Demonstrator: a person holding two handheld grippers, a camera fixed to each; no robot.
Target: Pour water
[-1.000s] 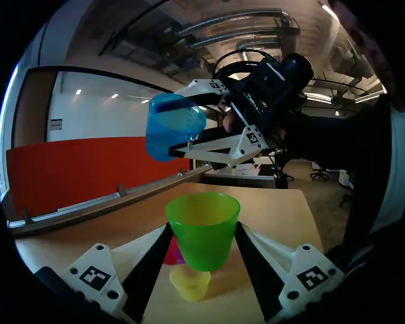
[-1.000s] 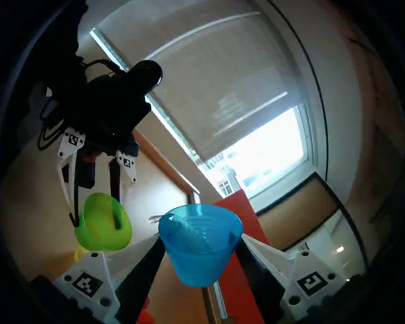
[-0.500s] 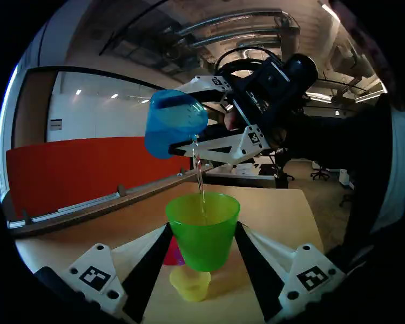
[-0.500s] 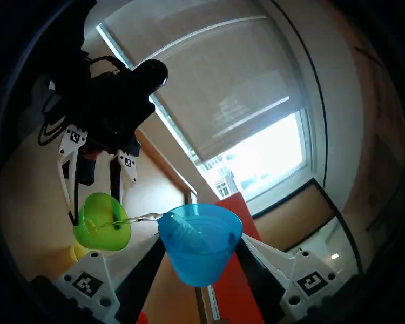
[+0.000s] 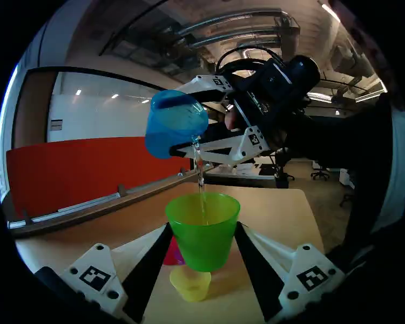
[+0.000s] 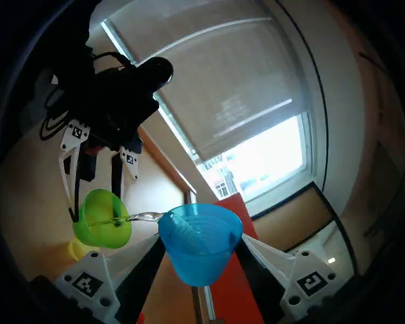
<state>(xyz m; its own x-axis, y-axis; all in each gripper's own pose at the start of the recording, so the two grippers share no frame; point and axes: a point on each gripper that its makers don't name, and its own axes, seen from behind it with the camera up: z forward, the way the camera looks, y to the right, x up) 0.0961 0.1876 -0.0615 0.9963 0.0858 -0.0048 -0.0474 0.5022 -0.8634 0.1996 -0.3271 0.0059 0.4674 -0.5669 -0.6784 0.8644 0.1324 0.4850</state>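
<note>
My left gripper (image 5: 203, 245) is shut on an upright green cup (image 5: 203, 232), held a little above the wooden table (image 5: 272, 210). Above the green cup, my right gripper (image 5: 194, 121) holds a blue cup (image 5: 173, 129) tipped over on its side. A thin stream of water (image 5: 199, 175) falls from the blue cup's rim into the green cup. In the right gripper view, the right gripper (image 6: 200, 254) is shut on the blue cup (image 6: 199, 248), the water (image 6: 140, 217) runs across to the green cup (image 6: 101, 218), and the left gripper (image 6: 94, 213) grips that cup.
A yellow cup (image 5: 190, 283) and a pink cup (image 5: 173, 252) stand on the table below the green cup. A red wall panel (image 5: 78, 170) runs along the table's far side. A window with a blind (image 6: 240, 119) spans the wall. Office chairs (image 5: 318, 173) stand beyond the table.
One second ago no water fell from the blue cup. The right gripper has tipped it further, and the stream now runs steadily into the green cup. The left gripper holds still.
</note>
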